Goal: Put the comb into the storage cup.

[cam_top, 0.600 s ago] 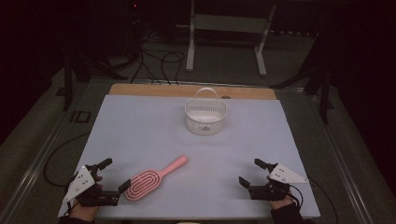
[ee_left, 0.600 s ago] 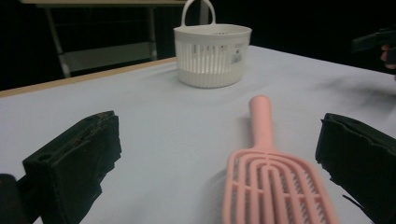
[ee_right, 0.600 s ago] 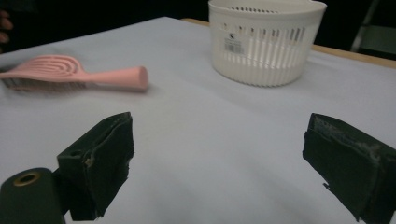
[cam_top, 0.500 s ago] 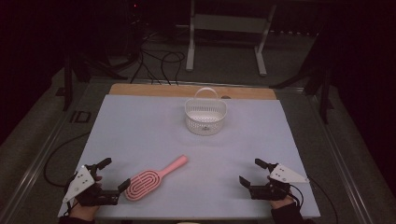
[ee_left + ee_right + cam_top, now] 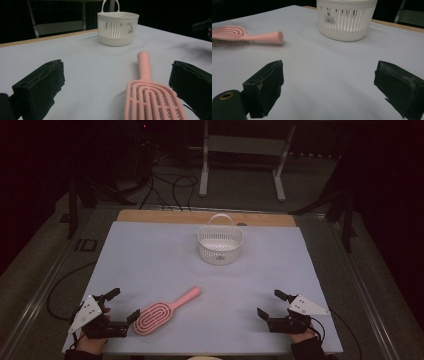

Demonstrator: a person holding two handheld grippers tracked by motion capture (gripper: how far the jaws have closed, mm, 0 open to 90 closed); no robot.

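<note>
Pink hairbrush [image 5: 166, 309] is seen lying near-left on the white surface [image 5: 150, 260], just beside the wide-open fingers of the left gripper [image 5: 123, 305]; right gripper [image 5: 268, 304] also wide, empty. Handle approx. mid-length should be gripped, w/ basket [image 5: 220, 245] far-centre.

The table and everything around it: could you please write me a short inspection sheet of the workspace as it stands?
Surface: white sheet over a wooden table, its bare edge at the far side.
Job's things: pink hairbrush lying flat near the left gripper, handle towards the basket; white slatted basket upright at the far middle, handle up.
Clutter: nothing seen.
Grippers: left gripper open, the brush's head by its jaws, untouched; right gripper open, holding nothing.
Cables: one trails off each gripper; more lie on the floor beyond the table.
Surroundings: dark room, metal stand behind.
</note>
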